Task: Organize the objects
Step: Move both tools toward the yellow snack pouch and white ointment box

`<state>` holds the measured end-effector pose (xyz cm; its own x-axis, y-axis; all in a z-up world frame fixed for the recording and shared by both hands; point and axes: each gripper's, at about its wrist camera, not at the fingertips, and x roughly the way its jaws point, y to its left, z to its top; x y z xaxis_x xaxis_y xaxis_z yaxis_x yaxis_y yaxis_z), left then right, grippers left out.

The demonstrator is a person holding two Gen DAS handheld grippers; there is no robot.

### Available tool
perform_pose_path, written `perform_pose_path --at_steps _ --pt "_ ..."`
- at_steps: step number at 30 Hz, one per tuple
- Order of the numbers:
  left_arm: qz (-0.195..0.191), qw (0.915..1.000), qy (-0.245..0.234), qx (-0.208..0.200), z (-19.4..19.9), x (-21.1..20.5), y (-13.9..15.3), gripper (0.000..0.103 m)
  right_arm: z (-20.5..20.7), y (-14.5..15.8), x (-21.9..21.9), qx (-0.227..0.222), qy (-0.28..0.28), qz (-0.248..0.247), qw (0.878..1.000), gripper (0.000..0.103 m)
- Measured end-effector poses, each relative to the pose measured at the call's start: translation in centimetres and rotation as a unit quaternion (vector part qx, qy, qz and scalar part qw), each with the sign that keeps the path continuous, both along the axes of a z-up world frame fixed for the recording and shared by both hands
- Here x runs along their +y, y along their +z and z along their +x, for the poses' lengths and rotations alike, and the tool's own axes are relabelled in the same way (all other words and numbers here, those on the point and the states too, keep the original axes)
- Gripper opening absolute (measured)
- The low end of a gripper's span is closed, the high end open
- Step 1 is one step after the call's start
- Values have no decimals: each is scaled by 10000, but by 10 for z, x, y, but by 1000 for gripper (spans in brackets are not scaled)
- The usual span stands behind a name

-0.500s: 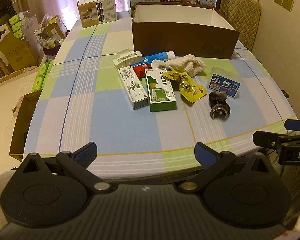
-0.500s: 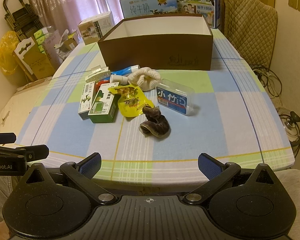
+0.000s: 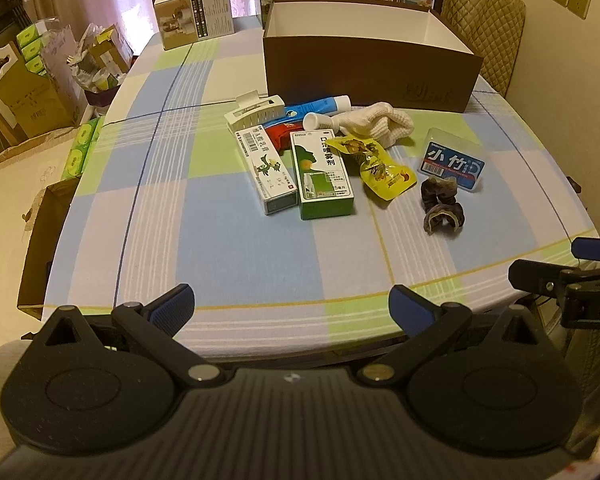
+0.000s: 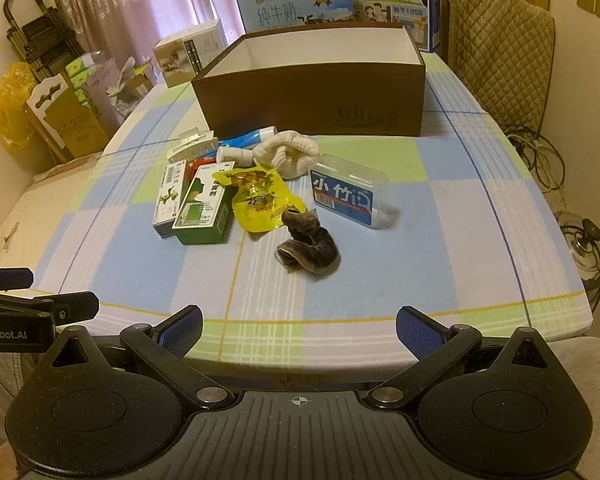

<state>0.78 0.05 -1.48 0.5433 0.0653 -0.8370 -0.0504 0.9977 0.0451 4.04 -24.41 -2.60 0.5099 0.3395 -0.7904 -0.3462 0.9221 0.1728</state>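
From the left wrist camera, the left gripper (image 3: 291, 300) hangs at the near edge of the worktop (image 3: 228, 240) with its jaws wide and nothing between them. The things to organize lie in one tight group in the middle: a green box (image 3: 322, 174) just beside a narrow white box (image 3: 267, 170), a yellow packet (image 3: 376, 162) whose corner seems to lie over the green box, a white sock (image 3: 380, 122), a blue tube (image 3: 320, 106), a white clip (image 3: 256, 108), a blue-label case (image 3: 452, 164) and a dark scrunchie (image 3: 440, 208). The risk here is the crowding — wide jaws that go down on the green box can easily push the white box or drag the packet along. The brown box (image 3: 364, 76) stands behind the group; its white inner walls are visible, but the floor is hidden behind the front wall, so I cannot tell if it is empty.

From the right wrist camera, the right gripper (image 4: 298, 330) also waits at the near edge, jaws wide, holding nothing. The scrunchie (image 4: 308, 246) is the nearest item and lies a little apart from the packet (image 4: 260, 200), so it looks the safest first pick — but it is soft and low, and can slip out. The case (image 4: 346, 196) is smooth plastic and may slide when it is pinched. The brown box (image 4: 312, 96) shows no contents on the inner walls that are visible.
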Motion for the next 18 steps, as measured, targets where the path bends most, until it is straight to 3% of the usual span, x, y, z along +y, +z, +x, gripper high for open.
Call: perform_pose_path --at_steps 18 --pt "71 9999 -3 136 18 0 -10 102 14 -7 -4 126 -50 30 9999 101"
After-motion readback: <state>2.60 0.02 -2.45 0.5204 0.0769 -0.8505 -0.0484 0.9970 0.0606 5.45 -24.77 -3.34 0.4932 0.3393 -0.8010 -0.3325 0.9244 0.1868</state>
